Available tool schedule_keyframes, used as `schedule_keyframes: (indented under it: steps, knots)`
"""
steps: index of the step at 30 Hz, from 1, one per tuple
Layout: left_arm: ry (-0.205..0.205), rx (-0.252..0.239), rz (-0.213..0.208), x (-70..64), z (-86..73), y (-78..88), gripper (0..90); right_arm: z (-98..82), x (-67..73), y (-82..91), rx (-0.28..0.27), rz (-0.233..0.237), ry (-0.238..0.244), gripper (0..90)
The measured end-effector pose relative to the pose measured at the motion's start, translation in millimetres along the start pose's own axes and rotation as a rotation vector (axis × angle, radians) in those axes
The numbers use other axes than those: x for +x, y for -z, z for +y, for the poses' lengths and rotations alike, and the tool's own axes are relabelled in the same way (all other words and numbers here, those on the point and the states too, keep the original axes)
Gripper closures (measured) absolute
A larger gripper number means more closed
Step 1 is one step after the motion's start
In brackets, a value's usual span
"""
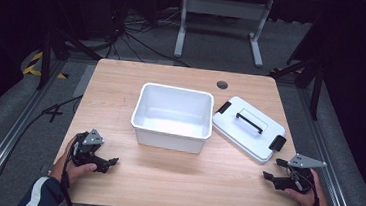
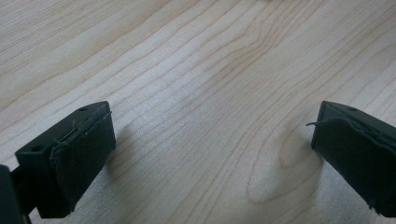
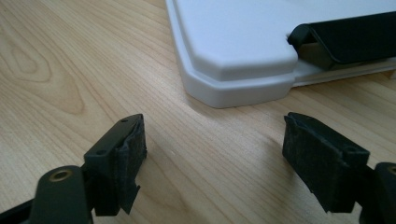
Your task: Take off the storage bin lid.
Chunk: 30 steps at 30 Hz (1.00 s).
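Observation:
A white open-topped bin [image 1: 172,116] stands in the middle of the wooden table [image 1: 174,182], nothing visible inside it. Its white lid [image 1: 249,129] lies flat just to the right, with a black handle [image 1: 249,123] on top and black latches at both ends. My left gripper [image 1: 108,162] rests low at the front left of the table, open, bare wood between its jaws. My right gripper [image 1: 271,171] sits at the front right, open, close to the lid's near corner [image 3: 233,79]. The lid's black latch [image 3: 345,39] shows in the right gripper view.
A round cable hole [image 1: 222,85] is cut in the table's far edge. Beyond the table stand a white desk frame [image 1: 223,21] and loose cables on grey floor. Aluminium rails run along both sides of the table.

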State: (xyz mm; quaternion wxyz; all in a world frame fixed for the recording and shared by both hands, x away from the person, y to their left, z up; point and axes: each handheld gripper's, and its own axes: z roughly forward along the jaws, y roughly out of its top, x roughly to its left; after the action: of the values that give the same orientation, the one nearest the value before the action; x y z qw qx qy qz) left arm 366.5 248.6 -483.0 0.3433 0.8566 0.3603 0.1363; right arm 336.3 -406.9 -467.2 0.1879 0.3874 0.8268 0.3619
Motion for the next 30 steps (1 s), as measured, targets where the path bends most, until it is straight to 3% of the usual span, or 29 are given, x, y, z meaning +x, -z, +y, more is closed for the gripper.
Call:
schedule_keyframes:
  steps: [30]
  knots:
    - [-0.006, 0.001, -0.004, 1.0, 1.3, -1.0, 0.1, 1.6, 0.1, -2.1, 0.002, -0.011, -0.005, 20.1]
